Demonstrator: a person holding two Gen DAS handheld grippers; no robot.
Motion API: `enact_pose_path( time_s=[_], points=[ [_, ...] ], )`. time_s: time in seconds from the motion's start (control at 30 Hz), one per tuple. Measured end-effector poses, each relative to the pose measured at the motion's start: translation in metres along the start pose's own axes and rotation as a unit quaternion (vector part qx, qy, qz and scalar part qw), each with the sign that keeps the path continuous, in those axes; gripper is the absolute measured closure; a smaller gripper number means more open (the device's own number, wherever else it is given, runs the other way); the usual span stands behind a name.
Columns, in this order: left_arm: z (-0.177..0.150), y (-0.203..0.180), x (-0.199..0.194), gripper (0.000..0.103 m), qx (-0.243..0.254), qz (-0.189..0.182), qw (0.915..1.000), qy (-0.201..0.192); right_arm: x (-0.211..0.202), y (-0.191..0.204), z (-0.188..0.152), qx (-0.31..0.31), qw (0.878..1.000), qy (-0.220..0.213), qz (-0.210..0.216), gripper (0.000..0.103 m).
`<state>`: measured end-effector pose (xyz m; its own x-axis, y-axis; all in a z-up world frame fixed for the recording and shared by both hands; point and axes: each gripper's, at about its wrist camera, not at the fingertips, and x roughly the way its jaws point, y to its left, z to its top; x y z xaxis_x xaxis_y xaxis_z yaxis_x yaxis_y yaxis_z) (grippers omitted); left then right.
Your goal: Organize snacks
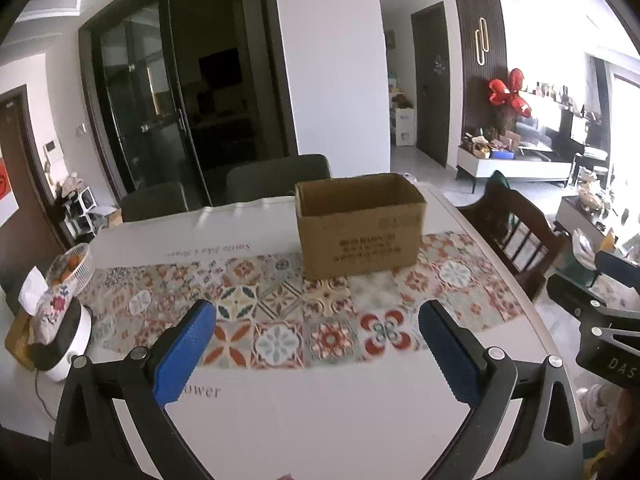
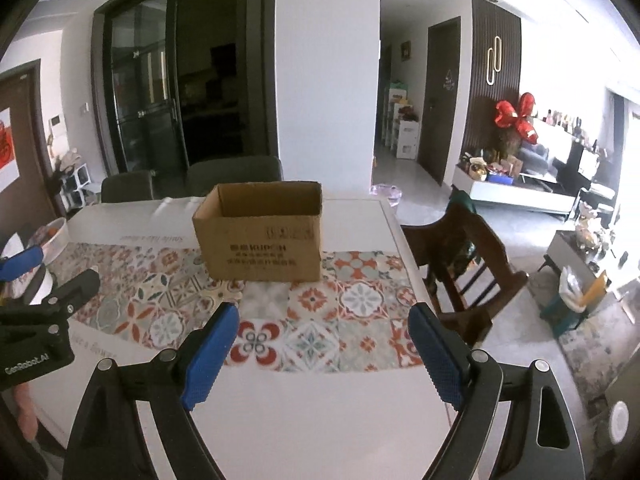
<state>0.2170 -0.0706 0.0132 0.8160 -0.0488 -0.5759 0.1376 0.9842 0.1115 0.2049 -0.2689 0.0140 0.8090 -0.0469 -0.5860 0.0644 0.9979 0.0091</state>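
An open brown cardboard box [image 1: 360,226] [image 2: 262,232] stands upright on the patterned runner of the table; its inside is hidden from here. My left gripper [image 1: 316,320] hangs open over the near part of the table, nothing between its blue pads, well short of the box. My right gripper [image 2: 322,322] is open too, empty, also short of the box. In the left wrist view the right gripper's black body shows at the right edge. The left gripper appears at the left edge of the right wrist view. No loose snacks are in sight on the table.
A white basket [image 1: 74,266] with orange items, a floral tissue pouch [image 1: 50,306] and a white appliance [image 1: 66,344] sit at the table's left end. Dark chairs [image 1: 276,178] stand behind the table. A wooden chair [image 2: 464,256] stands off its right edge.
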Motion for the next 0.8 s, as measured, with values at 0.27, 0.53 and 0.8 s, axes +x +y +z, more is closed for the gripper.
enact_pose_path(
  time_s=[0.27, 0.53, 0.8],
  points=[
    [-0.030, -0.017, -0.050, 0.000, -0.021, 0.002, 0.9998, -0.005, -0.047, -0.009, -0.026, -0.023, 0.999, -0.019, 0.013, 0.016],
    [-0.055, -0.024, -0.094, 0.000, -0.034, 0.015, 0.9992, -0.012, -0.081, -0.021, -0.050, -0.019, 0.999, -0.020, 0.038, 0.016],
    [-0.068, -0.026, -0.121, 0.000, -0.042, 0.018, 0.9986, -0.026, -0.108, -0.018, -0.066, -0.025, 0.998, -0.028, 0.047, 0.016]
  ],
)
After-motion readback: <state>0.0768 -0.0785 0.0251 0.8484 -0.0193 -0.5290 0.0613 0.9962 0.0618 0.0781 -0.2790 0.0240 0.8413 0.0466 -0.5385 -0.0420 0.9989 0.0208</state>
